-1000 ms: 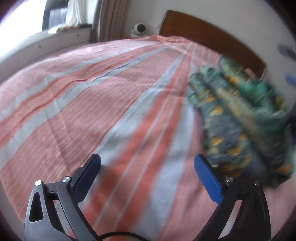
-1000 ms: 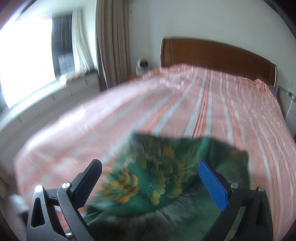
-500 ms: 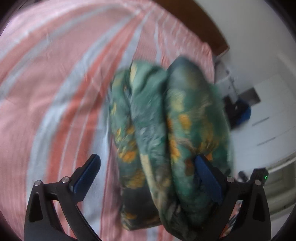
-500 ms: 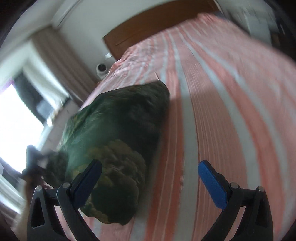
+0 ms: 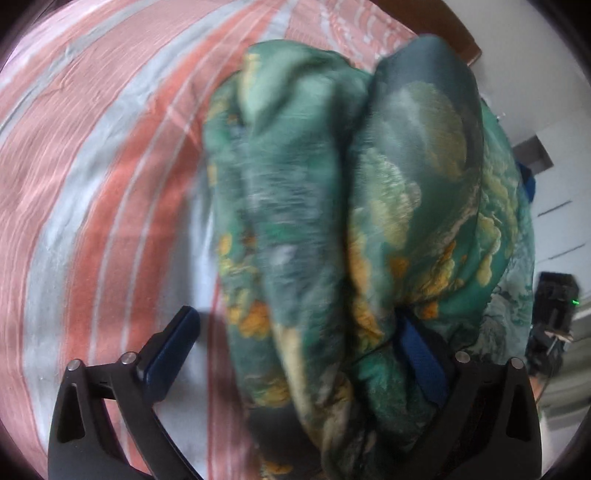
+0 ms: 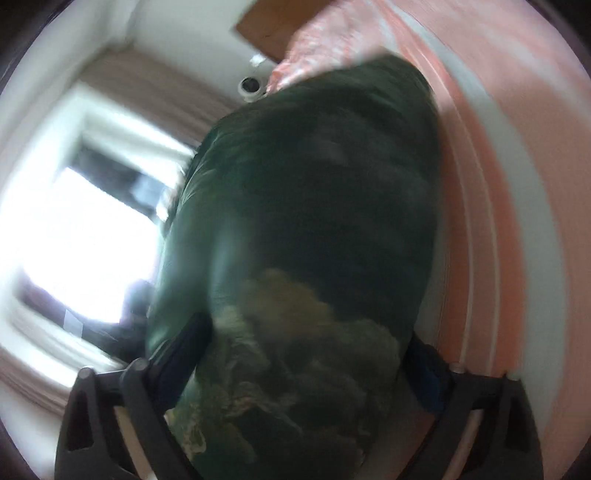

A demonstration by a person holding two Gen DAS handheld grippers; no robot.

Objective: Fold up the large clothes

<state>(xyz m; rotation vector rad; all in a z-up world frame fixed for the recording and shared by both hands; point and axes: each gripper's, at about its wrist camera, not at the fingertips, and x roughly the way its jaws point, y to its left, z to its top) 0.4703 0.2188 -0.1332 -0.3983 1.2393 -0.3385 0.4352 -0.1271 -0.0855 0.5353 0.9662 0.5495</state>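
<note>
Left tongs (image 5: pixel 295 350) and right tongs (image 6: pixel 306 354), each hand-held, are both closing around one bulky bundle: a green garment (image 5: pixel 351 206) printed with yellow-orange flowers, folded into thick rolls and lying on the bed (image 5: pixel 92 177), whose cover is striped salmon and pale grey.

In the left view the tongs stand wide. The near end of the bundle fills most of the gap; the right blue pad (image 5: pixel 421 362) is buried against the cloth, while the left pad (image 5: pixel 173 350) is clear of it, over bare bedcover. In the right view (dark and blurred) the bundle fills the gap, with both fingers at its flanks – whether the pads press yet I cannot tell. A bright window (image 6: pixel 74 229) and a wooden headboard (image 6: pixel 266 33) lie beyond.

To do this step well, I judge each pair should take the full thickness of the folded layers, low and at matching ends, so nothing slips out or unrolls when the bundle is lifted or turned.

A second ago both pairs were spread wider, and the left one looked across open bed with the garment off to its right – now it sits over the bundle's end. The right view has rolled sideways and come in close.
</note>
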